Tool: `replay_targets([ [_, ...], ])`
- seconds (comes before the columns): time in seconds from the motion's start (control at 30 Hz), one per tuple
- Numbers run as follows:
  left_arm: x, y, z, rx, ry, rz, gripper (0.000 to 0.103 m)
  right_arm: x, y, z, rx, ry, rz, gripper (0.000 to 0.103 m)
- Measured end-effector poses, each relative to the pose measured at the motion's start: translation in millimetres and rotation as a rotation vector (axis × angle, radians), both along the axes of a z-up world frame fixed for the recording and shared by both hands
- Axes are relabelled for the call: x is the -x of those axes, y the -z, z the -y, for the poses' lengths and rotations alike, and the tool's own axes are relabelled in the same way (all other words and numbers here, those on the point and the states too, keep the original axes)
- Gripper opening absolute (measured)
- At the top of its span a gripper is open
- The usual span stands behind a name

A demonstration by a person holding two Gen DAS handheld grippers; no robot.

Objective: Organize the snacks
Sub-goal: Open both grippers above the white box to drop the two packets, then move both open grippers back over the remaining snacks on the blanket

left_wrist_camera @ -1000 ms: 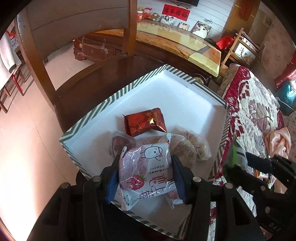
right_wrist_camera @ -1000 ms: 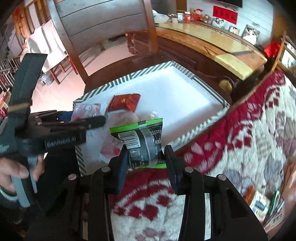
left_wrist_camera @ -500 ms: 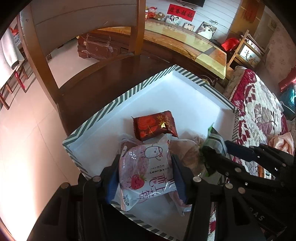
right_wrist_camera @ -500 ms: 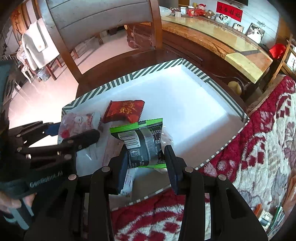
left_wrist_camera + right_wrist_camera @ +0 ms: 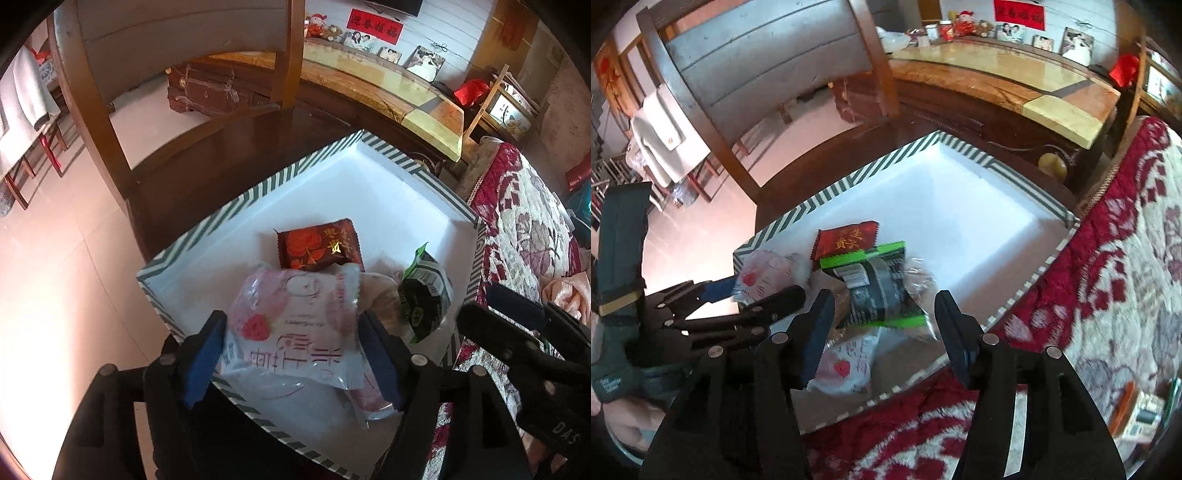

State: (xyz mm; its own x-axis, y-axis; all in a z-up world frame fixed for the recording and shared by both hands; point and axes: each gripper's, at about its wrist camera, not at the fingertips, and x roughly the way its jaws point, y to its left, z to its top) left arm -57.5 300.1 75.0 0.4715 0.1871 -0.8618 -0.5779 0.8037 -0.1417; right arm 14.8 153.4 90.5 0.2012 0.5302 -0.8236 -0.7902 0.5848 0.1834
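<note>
Left wrist view: the left claw (image 5: 291, 354) hangs over the near corner of a white box (image 5: 388, 192) with a green-and-white striped rim, which sits on a dark wooden chair seat (image 5: 207, 162). Its jaws have just been opening and now stand apart, with a pink strawberry snack pack (image 5: 295, 325) lying between the blue pads; the left pad is clear of the wrapper, while at the right pad I cannot tell whether it touches. The pack rests on other clear-wrapped snacks in the box. Just beyond it lies a red snack packet (image 5: 317, 245) with gold lettering, flat on the box floor. To the right, a green-and-black snack packet (image 5: 424, 295) sits tilted on the pile, near the box's right wall. The right claw's dark fingers (image 5: 498, 325) reach in from the right edge, just beside that packet. A red floral blanket (image 5: 524, 221) lies right of the box.

Right wrist view: the right claw (image 5: 882, 325) has just been opening its jaws; they stand apart, and the green-and-black snack packet (image 5: 875, 288) lies between them, free of both pads, blurred, over the pile in the box (image 5: 960, 206). The red packet (image 5: 846, 238) lies behind it. The pink strawberry pack (image 5: 764, 273) sits at the left claw (image 5: 753, 295), and a second strawberry pack (image 5: 846, 365) lies at the box's near edge.
</note>
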Motion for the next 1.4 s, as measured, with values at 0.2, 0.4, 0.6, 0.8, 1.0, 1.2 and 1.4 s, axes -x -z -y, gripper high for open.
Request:
replay_targets([
  [0.2,3,-13,12,-0.029,0.019,0.027,0.081,6,-8,43,-0.034,0.046,-0.004,0.056],
  [0.4,-3,-23,42,-0.05,0.081,0.039,0.081,10,-10,93,-0.047,0.116,-0.008,0.056],
  [0.6,-13,-27,84,-0.065,0.179,0.038,0.082,12,-9,141,-0.041,0.189,-0.001,0.056],
  [0.8,-25,-26,123,-0.066,0.269,0.033,0.082,11,-5,187,-0.028,0.267,-0.005,0.056],
  [1.0,-36,-21,159,-0.066,0.351,0.015,0.082,9,0,231,-0.015,0.345,-0.009,0.056],
  [1.2,-47,-14,192,-0.064,0.428,-0.007,0.082,3,10,284,-0.005,0.451,-0.037,0.056],
  [1.4,-58,-4,219,-0.044,0.494,-0.041,0.082,1,24,323,0.015,0.528,-0.062,0.056],
])
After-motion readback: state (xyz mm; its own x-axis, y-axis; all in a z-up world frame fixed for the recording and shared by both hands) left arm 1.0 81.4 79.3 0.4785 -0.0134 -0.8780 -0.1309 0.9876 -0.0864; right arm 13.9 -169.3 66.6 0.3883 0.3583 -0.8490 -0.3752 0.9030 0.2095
